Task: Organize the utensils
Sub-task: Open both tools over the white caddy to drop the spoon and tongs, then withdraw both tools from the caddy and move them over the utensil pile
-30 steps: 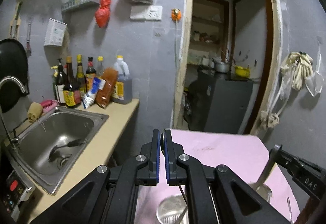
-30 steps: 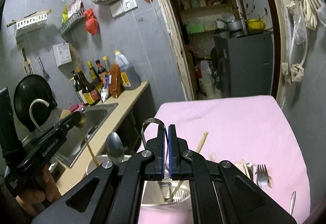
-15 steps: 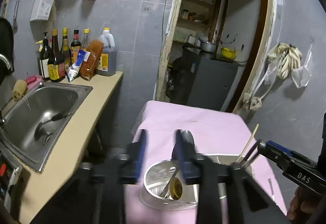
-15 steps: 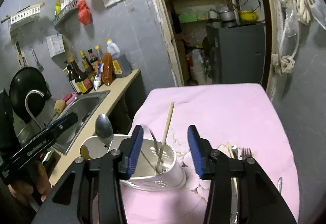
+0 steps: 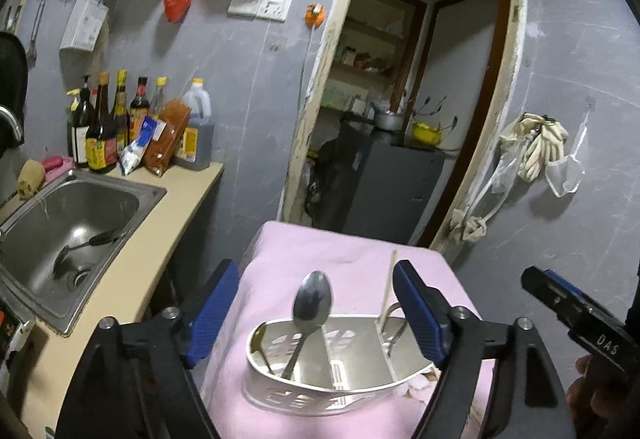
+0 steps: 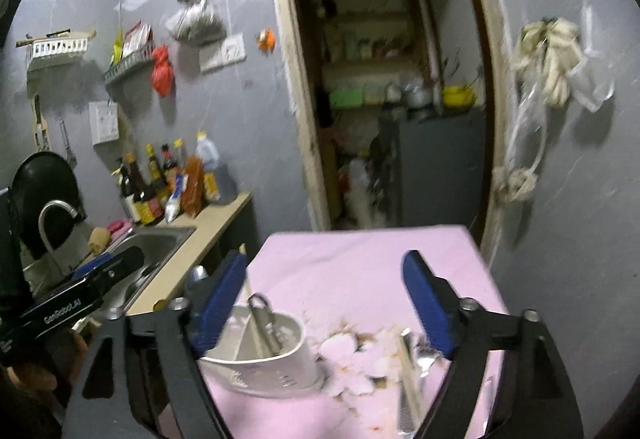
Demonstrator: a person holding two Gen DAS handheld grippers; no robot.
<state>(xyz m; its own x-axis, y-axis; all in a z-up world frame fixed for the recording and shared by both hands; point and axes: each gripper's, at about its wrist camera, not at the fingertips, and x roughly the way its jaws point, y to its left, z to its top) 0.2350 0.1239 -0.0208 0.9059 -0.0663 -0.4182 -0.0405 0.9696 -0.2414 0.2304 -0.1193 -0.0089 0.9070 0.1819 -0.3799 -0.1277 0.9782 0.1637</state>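
Now, through the left wrist view, we see our left gripper (image 5: pixel 316 313) spread wide, having just opened, gripping nothing; beyond it a spoon (image 5: pixel 310 313) stands in the white caddy (image 5: pixel 320 391) on the pink tablecloth (image 5: pixel 320 251). Through the right wrist view, our right gripper (image 6: pixel 326 301) has likewise just opened, empty, above loose cutlery (image 6: pixel 412 367) beside the caddy.

Both grippers, left gripper (image 5: pixel 316 313) and right gripper (image 6: pixel 324 303), were black frames with silver screws and ribbed blue pads (image 5: pixel 212 313) (white lettering along their sides).
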